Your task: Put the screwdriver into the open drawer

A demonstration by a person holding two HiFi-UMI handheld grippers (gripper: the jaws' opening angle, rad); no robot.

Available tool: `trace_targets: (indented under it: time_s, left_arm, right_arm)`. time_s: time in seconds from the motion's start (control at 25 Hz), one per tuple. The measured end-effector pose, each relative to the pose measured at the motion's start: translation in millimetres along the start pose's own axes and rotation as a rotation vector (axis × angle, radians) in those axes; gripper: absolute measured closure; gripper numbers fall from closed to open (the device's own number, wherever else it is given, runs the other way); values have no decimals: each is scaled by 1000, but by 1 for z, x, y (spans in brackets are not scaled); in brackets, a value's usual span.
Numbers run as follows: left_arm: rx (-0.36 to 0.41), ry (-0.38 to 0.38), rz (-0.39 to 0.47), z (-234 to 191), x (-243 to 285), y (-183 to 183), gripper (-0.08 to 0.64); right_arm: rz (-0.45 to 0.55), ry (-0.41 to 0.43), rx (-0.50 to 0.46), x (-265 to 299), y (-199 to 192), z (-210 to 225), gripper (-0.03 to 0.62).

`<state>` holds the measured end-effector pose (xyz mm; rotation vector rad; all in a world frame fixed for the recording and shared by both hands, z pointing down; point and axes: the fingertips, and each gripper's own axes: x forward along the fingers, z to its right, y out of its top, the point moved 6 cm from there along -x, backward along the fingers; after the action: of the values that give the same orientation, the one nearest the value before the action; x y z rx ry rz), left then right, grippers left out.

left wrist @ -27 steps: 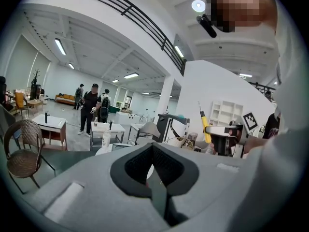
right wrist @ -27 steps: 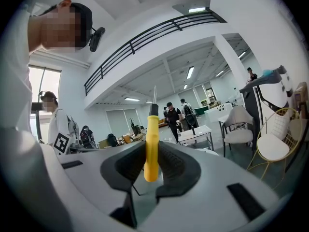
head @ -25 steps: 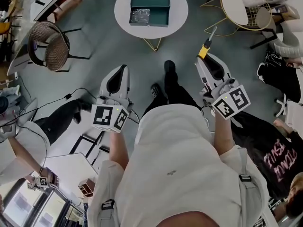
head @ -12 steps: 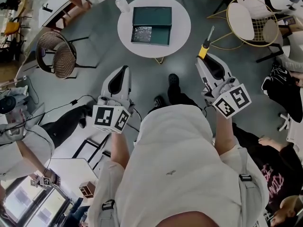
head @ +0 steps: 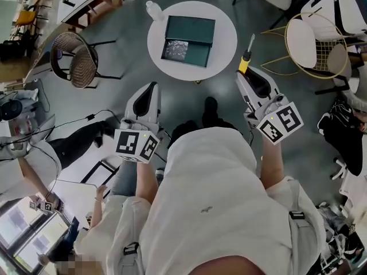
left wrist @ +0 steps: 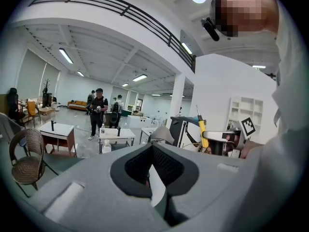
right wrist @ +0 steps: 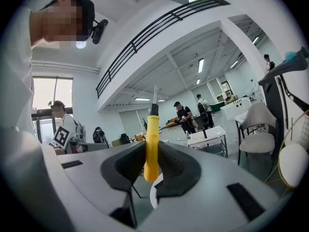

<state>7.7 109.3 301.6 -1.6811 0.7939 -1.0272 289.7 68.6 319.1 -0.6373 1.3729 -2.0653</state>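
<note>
The screwdriver [right wrist: 151, 146] stands upright in the right gripper [right wrist: 151, 164], whose jaws pinch only the lower end of its yellow handle. It is at the near right of the round table [head: 222, 43], not over the drawer [head: 198, 53]. On so short a grip it could swivel or slip when tipped flat, and fall to the floor. The drawer, open on the near side of the green box [head: 192, 27] at the table's middle, already holds a crumpled silvery thing [head: 175, 49], which the shaft might snag. The tabletop looks smooth, so a nudge could slide the box. The left gripper [head: 150, 86], jaws pressed together and empty, hangs at the table's near left. A wicker chair [head: 77, 67] stands left of the table and a wire chair [head: 312, 44] right, on grey floor.
</note>
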Motion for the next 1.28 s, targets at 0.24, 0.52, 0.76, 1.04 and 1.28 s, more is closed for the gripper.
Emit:
trace_targets:
  time_s: [0.24, 0.52, 0.76, 1.04, 1.28]
  left_arm:
    - [-16, 42, -21, -4, 8, -1, 551]
    - [-36, 68, -40, -5, 3, -10, 551]
    - [-44, 64, -30, -20, 9, -8, 551]
    - [-46, 35, 8, -57, 37, 10, 551]
    - [-34, 10, 35, -83, 47, 30, 551]
  right_arm:
    - [-29, 32, 25, 17, -2, 17, 509]
    - [-67, 65, 45, 25, -14, 14, 509]
    - [-74, 56, 32, 36, -12, 13, 509]
    - [-63, 28, -12, 70, 9, 18, 509]
    - [-41, 8, -44, 92, 28, 11, 509]
